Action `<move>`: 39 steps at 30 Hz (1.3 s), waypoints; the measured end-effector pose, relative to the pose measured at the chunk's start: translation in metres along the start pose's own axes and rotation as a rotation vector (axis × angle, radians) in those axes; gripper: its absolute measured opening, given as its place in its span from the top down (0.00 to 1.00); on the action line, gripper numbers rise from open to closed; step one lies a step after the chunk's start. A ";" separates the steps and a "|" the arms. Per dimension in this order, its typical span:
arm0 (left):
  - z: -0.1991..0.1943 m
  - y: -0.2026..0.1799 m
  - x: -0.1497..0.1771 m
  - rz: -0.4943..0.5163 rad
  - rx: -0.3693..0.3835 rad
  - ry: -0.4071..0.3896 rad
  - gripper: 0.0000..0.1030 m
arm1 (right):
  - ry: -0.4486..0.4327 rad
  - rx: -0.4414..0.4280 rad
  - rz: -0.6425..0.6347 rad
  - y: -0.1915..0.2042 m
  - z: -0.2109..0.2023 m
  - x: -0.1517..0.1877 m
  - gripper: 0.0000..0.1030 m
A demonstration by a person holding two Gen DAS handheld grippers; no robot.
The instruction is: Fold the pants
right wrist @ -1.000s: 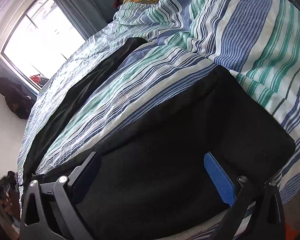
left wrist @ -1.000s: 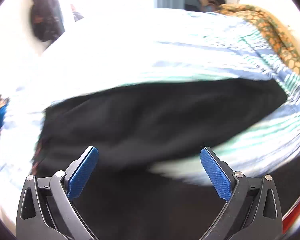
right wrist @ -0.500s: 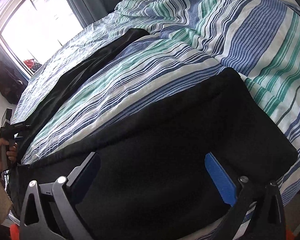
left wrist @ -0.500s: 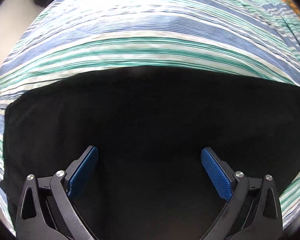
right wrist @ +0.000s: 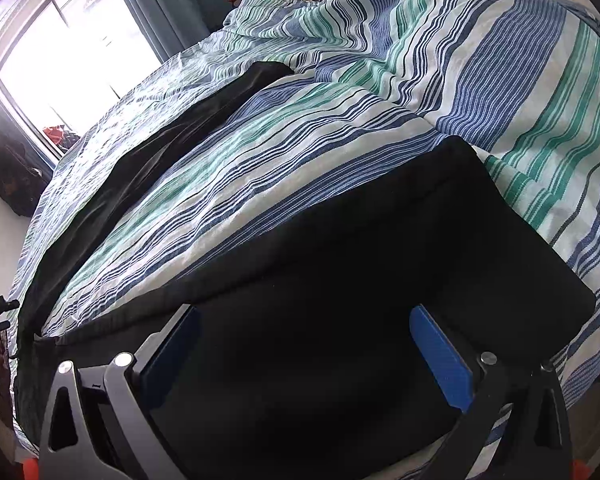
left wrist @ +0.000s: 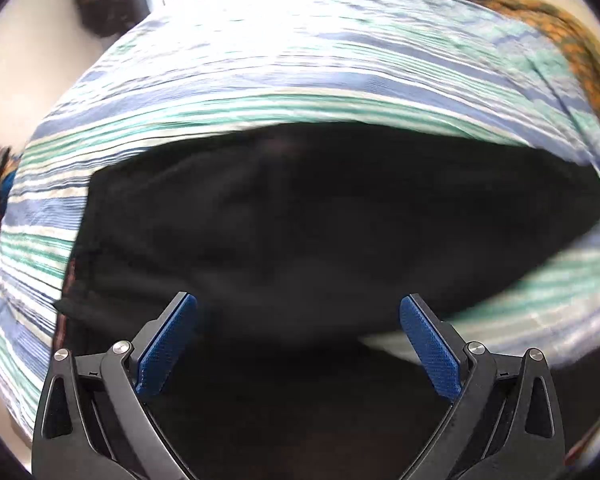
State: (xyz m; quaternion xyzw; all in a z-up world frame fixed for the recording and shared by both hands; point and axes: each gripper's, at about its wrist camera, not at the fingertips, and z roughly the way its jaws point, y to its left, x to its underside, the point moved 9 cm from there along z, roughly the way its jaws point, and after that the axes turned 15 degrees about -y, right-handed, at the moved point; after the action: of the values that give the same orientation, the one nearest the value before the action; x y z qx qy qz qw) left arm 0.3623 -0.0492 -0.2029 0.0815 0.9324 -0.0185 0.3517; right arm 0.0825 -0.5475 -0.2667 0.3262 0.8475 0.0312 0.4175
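The black pants (right wrist: 340, 280) lie spread flat on the bed's striped bedspread (right wrist: 480, 80), blue, green and white. Over at the right gripper (right wrist: 304, 344), the fingers (right wrist: 440, 360) stand wide apart with nothing between them, hovering just above the broad dark cloth, which fills the space ahead of and beneath both blue pads. One long leg (right wrist: 148, 168) of the pants stretches away up and to the left of those fingers, toward the window (right wrist: 60, 60). The left gripper (left wrist: 298, 328) is parted just as widely, its fingers (left wrist: 168, 340) empty too. The pants (left wrist: 320, 220) sit directly in front of them, a wide black band running across from left to right, with the bedspread (left wrist: 300, 80) beyond and showing again just past the right finger. That view is blurred.
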 end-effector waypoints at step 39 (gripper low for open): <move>0.068 0.023 0.028 -0.155 -0.116 -0.095 0.01 | -0.016 -0.154 -0.071 0.045 -0.020 -0.013 0.00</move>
State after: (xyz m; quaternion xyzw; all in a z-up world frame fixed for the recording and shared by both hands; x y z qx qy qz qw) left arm 0.3901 -0.0293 -0.2717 -0.0125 0.9176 0.0046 0.3972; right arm 0.0973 -0.5156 -0.2306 0.2632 0.8503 0.0790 0.4490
